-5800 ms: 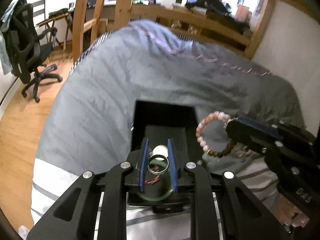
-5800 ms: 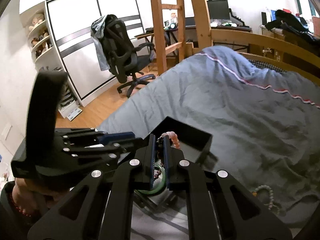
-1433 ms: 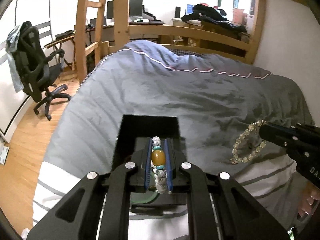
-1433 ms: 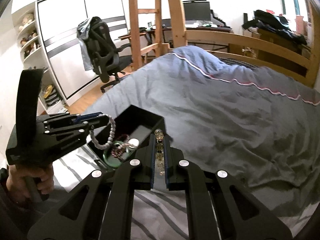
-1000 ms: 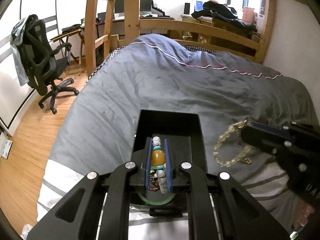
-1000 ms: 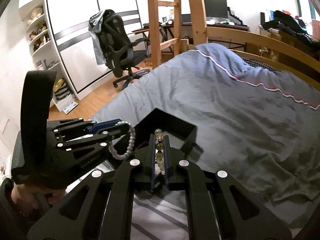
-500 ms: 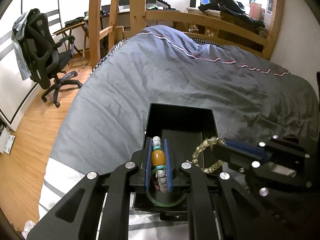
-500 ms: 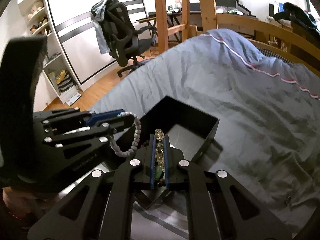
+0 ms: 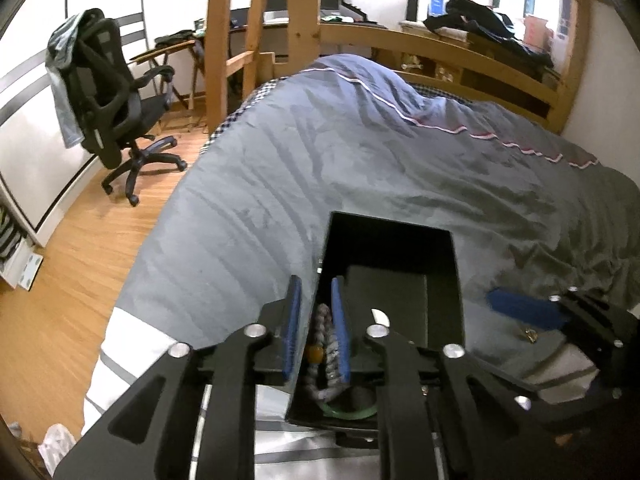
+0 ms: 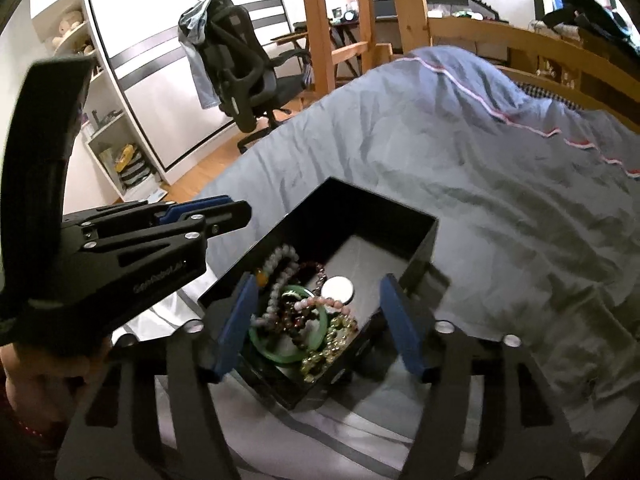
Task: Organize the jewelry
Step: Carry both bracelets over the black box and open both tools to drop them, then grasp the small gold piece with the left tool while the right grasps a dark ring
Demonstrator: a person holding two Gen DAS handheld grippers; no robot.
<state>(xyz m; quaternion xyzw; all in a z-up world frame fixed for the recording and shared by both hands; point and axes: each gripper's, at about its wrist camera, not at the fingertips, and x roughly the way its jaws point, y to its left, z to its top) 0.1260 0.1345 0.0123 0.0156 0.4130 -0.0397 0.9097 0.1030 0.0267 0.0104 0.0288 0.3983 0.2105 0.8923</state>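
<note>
An open black jewelry box sits on the grey bed cover near the foot of the bed; it also shows in the left wrist view. Inside lie a green bangle, a grey bead bracelet with an amber bead, a dark red bead bracelet, a pink bead bracelet, a yellow crystal bracelet and a round silver piece. My left gripper is open, its fingers astride the box's left wall above the grey bracelet. My right gripper is wide open and empty, just above the box's near end.
The box rests where the grey duvet meets a white striped sheet. A small gold piece lies on the bed by the right gripper. A black office chair stands on the wood floor to the left. A wooden bunk frame runs behind.
Both grippers have opened. The grey bracelet with the amber bead and the yellow crystal bracelet have left the jaws and now lie in the box. The left gripper shifted left onto the box wall.
</note>
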